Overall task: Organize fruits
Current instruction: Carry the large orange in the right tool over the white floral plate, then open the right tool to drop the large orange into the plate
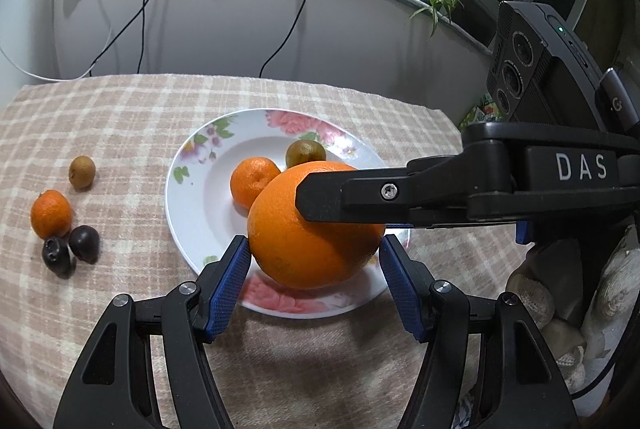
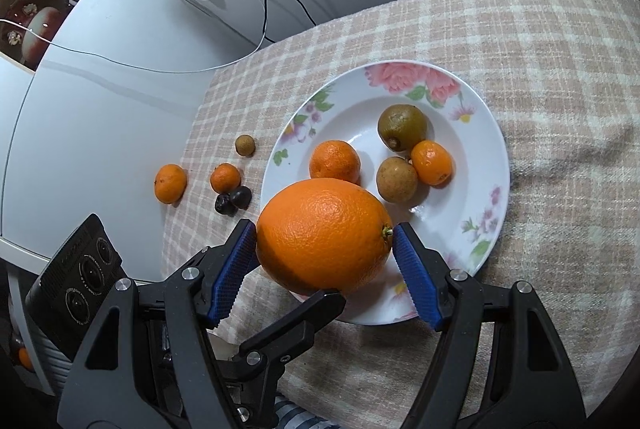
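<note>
A large dimpled orange (image 2: 324,235) sits between both grippers above the near rim of a white floral plate (image 2: 486,165), low in the frame's centre. The right gripper (image 2: 325,249) has its ribbed blue pads (image 2: 234,269) pressed to the fruit's two ends. The left gripper (image 1: 314,261) also brackets it; its left pad touches, while contact on the right cannot be confirmed. In the left wrist view the right tool's black finger, its body lettered "DAS", crosses from the right and hides part of the orange. On the plate lie two small tangerines (image 2: 335,160) and two brownish-green fruits (image 2: 402,127). Left of the plate, on the checked woven cloth (image 2: 540,49), rest another tangerine (image 2: 225,178), a small brown fruit (image 2: 245,145) and two dark wrinkled fruits (image 2: 234,200); one more tangerine (image 2: 171,183) lies off the cloth.
</note>
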`<action>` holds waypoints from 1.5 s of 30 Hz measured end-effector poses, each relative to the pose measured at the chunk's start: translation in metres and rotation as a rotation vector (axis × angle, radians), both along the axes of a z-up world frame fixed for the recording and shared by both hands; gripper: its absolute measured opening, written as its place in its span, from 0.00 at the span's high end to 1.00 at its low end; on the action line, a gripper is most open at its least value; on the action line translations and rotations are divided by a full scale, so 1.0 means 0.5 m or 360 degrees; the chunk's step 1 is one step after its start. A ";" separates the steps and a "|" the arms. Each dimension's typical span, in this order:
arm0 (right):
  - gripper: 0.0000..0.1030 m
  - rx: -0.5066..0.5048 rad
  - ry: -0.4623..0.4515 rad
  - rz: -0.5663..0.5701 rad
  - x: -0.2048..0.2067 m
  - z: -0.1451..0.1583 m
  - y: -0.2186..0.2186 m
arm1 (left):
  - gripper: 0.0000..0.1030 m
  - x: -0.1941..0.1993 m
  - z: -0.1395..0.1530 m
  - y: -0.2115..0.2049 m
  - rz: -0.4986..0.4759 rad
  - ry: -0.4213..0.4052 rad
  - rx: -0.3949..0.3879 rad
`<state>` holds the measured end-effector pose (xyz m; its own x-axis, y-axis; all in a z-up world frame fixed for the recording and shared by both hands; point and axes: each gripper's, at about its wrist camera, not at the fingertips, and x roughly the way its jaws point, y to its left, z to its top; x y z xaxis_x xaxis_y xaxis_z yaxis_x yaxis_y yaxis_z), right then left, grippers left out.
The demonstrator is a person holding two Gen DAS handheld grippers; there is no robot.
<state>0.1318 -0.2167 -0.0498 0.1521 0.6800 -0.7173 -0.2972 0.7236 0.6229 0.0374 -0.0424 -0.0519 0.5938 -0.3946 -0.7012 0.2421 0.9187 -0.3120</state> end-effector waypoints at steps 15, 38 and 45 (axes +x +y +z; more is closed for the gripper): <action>0.28 -0.0024 -0.0064 -0.0046 0.002 0.006 -0.006 | 0.35 -0.008 0.010 0.018 0.0033 -0.0039 0.0057; 0.13 -0.0122 -0.0531 0.0057 -0.034 0.108 0.047 | 0.35 -0.063 0.033 0.141 0.0273 -0.0098 0.0016; 0.09 -0.0090 -0.0649 0.0126 -0.037 0.134 0.103 | 0.35 -0.091 0.044 0.224 0.0442 -0.0123 0.0049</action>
<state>0.1133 -0.1652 0.0171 0.3803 0.6621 -0.6458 -0.5673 0.7184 0.4025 -0.0079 0.0697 -0.0299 0.7284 -0.1886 -0.6587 0.0021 0.9620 -0.2731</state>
